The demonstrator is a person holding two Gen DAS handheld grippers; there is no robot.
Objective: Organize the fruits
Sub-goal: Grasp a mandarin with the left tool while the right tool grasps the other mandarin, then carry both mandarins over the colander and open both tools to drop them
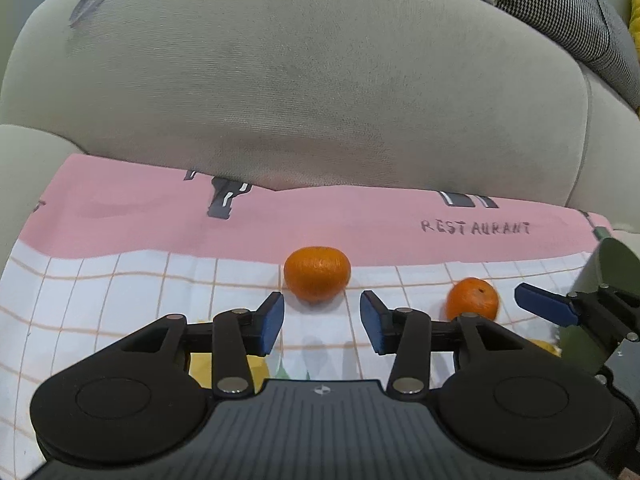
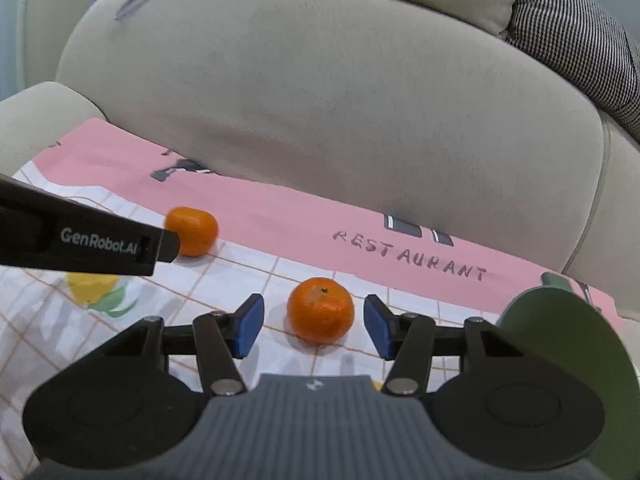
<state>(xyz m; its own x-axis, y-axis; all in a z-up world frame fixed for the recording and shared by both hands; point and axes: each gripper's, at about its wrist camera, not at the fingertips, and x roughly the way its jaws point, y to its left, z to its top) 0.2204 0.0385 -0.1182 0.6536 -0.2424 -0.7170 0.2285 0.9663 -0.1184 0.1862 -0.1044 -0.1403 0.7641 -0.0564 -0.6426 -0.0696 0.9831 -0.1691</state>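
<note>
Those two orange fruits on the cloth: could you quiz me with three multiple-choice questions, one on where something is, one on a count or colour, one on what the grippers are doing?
1. Where does the stem-dimpled tangerine lie?
A. Ahead of the right gripper, in line with the gap between its fingers
B. On the sofa cushion
C. Inside the green bowl

2. How many tangerines lie on the tablecloth?
A. One
B. Two
C. Four

3. What is the left gripper doing?
A. Clamping a tangerine
B. Open, with the other tangerine just ahead
C. Holding a spoon

Answers: 1 A, it sits framed by the blue pads; 2 B, both views show two; 3 B, nothing lies between its fingers.
</note>
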